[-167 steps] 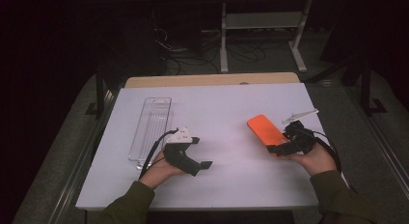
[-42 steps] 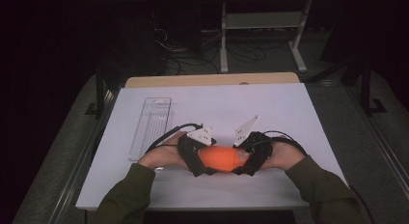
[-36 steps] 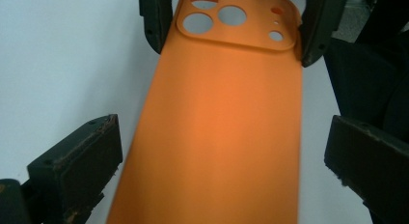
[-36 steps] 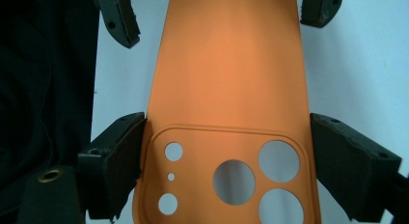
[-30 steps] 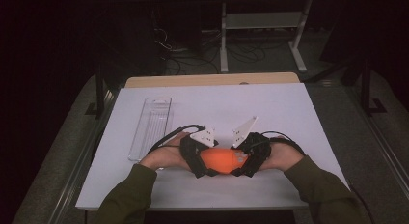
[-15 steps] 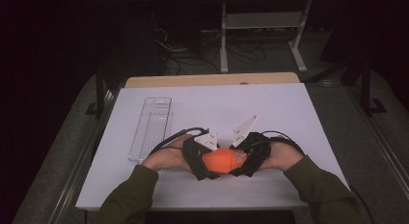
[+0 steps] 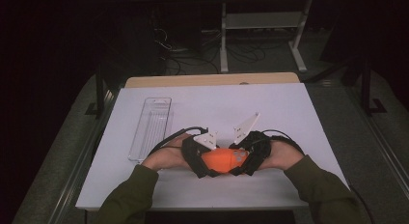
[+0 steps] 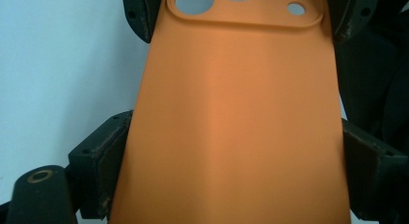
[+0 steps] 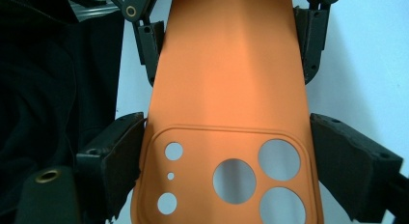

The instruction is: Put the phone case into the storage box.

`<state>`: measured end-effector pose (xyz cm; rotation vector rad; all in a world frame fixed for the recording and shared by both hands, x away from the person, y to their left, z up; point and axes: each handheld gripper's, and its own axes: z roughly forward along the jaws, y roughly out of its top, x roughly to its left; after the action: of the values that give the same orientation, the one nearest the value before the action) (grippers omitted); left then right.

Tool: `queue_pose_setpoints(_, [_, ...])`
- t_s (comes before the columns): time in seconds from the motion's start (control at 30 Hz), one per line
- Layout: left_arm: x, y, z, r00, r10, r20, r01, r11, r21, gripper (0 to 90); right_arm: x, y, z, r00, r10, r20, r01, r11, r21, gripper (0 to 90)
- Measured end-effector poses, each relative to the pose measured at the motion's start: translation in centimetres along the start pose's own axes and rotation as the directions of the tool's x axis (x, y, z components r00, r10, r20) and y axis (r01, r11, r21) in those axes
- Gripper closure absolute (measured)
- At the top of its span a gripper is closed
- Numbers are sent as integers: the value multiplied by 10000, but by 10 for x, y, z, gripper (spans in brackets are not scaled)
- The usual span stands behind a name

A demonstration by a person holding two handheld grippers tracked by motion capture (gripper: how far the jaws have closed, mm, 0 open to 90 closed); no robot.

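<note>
Gripping an orange phone case from both ends, the left tongs and right tongs meet near the worktop's front edge, about mid-width. From the high view the case is half hidden between the hands. The left gripper view shows its plain end pinched between its jaws, which have just been closing; the right gripper view shows the camera cutouts at its own end. A clear plastic tray lies toward the left edge.

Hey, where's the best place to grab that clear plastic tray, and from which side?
Take the clear tray across its two long side walls near mid-length, coming straight down from above. It lies flat, narrow and long, so its width probably fits the jaws, and the sheet beside it is bare.
</note>
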<state>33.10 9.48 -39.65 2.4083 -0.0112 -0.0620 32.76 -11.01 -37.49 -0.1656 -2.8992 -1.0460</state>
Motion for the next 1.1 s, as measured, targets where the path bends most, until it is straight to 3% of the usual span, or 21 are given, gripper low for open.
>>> queue_pose_setpoints(0.07, [-1, 0, 0, 10000, 39, -18, -39, 10000, -16, 136, 0, -1, 1, 10000, -23, -36, 23, 10000, 42, 130])
queue_pose_setpoints(0.23, [0, 1, -2, 9998, -80, -155, 78, 9999, -115, 142, 7, -3, -3, 9967, -158, 796, 176, 9996, -220, 97])
queue_pose_setpoints(0.33, [0, 2, -4, 9998, -126, -182, 120, 9995, -288, 143, 6, -3, -4, 9976, -103, 680, 123, 9995, -288, 61])
queue_pose_setpoints(0.47, [2, 2, -4, 9996, -53, -273, 50, 9999, -134, 143, 6, -4, -4, 9972, 11, 754, 15, 9994, -343, 22])
queue_pose_setpoints(0.73, [5, 1, -4, 9962, -636, -594, 632, 9980, -92, 143, 1, -7, -8, 9957, 107, 916, -48, 9979, -648, 0])
queue_pose_setpoints(0.87, [7, 0, -4, 9932, -859, -785, 859, 9963, -40, 143, -2, -11, -15, 9928, 536, 1070, -441, 9950, -893, 0])
queue_pose_setpoints(0.9, [8, -2, -4, 9913, -976, -882, 972, 9952, -85, 143, -4, -13, -16, 9926, 467, 1119, -360, 9948, -957, 0])
queue_pose_setpoints(0.97, [8, -2, -4, 9898, -1087, -921, 1083, 9941, -88, 143, -4, -15, -20, 9900, 828, 1146, -706, 9917, -1072, 0])
queue_pose_setpoints(1.1, [10, -4, -4, 9810, -1466, -1268, 1463, 9892, -119, 144, -6, -19, -27, 9832, 1230, 1350, -1041, 9848, -1392, 0])
